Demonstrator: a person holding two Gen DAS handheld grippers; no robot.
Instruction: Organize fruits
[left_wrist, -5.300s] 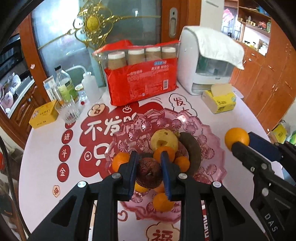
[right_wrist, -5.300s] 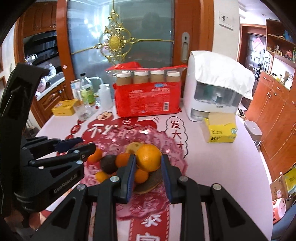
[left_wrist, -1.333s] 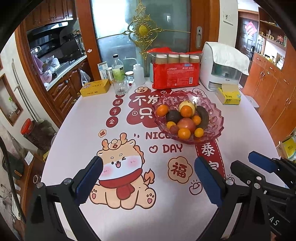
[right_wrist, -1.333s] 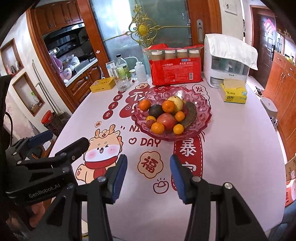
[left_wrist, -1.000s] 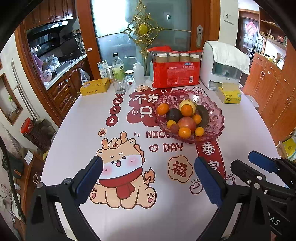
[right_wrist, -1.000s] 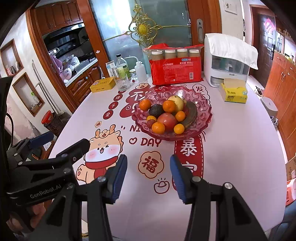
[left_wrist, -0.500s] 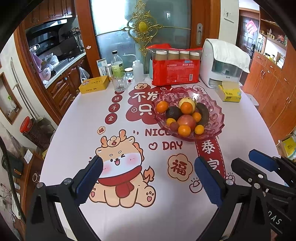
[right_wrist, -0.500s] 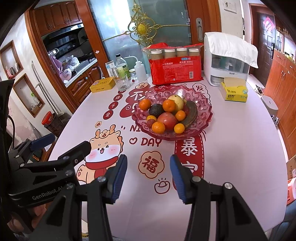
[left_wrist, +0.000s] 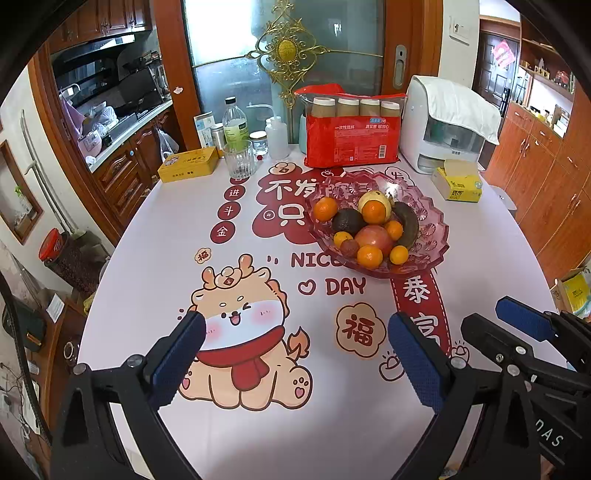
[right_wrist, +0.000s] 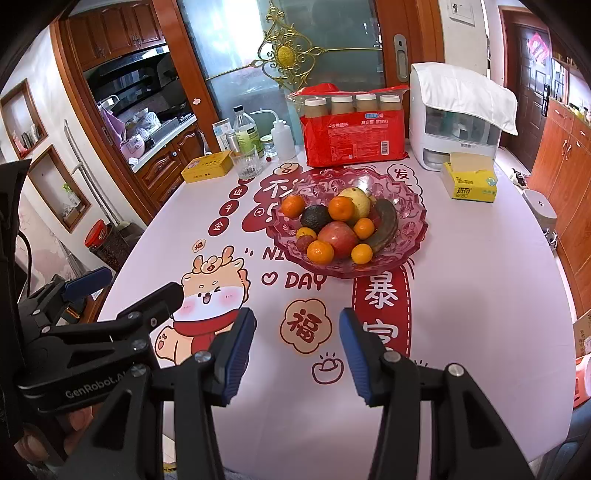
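A pink glass fruit bowl (left_wrist: 432, 218) (right_wrist: 410, 229) stands at the middle right of the table. It holds several oranges, a red apple (left_wrist: 373, 238) (right_wrist: 338, 236), an avocado (left_wrist: 347, 220), a dark banana (left_wrist: 408, 225) and a yellow pear. My left gripper (left_wrist: 295, 347) is wide open and empty near the table's front edge. My right gripper (right_wrist: 297, 339) is open and empty, also at the front, well back from the bowl.
At the back stand a red pack of paper cups (left_wrist: 351, 136), a white appliance under a cloth (left_wrist: 447, 125), a yellow tissue box (left_wrist: 460, 182), a glass (left_wrist: 239, 158), bottles and a yellow tin (left_wrist: 188, 168). A printed cloth covers the table.
Five seconds ago each gripper held a fruit over the bowl. Both fruits are released and both grippers have pulled back to the front edge, open. Over the last second little has moved.
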